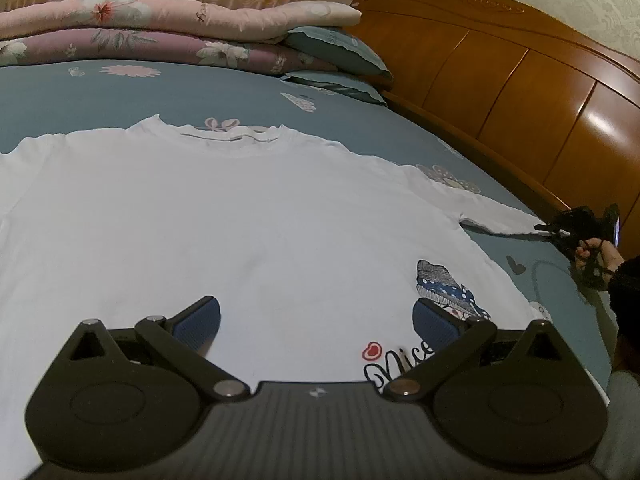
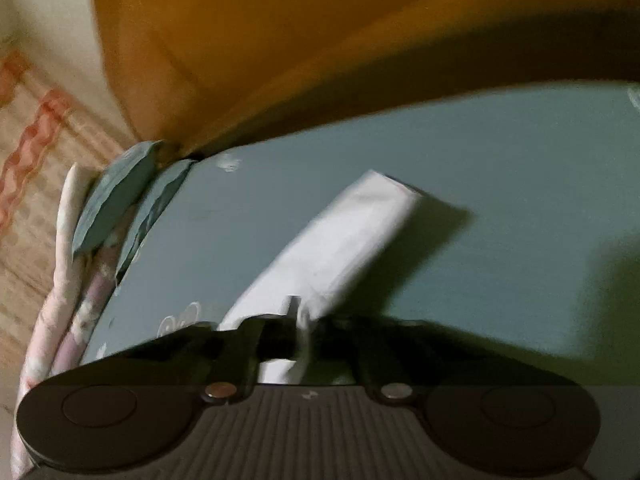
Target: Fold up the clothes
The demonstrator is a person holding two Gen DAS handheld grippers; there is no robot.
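A white T-shirt (image 1: 224, 216) lies flat, front up, on the blue bedsheet (image 1: 160, 92), its collar toward the far side. A cartoon print with "Nice" lettering (image 1: 444, 292) marks its lower right part. Just above the shirt's near part my left gripper (image 1: 316, 308) stands open, blue pads wide apart, with nothing between them. In the left wrist view my right gripper (image 1: 560, 232) is shut on the tip of the shirt's right sleeve (image 1: 500, 216). The right wrist view is blurred; there the right gripper (image 2: 298, 320) pinches the white sleeve (image 2: 344, 236), which stretches ahead over the sheet.
Folded floral quilts (image 1: 160, 28) and two blue pillows (image 1: 340, 52) are stacked at the far side of the bed. A wooden headboard (image 1: 520, 80) runs along the right. A person's hand (image 1: 608, 260) in a dark sleeve holds the right gripper.
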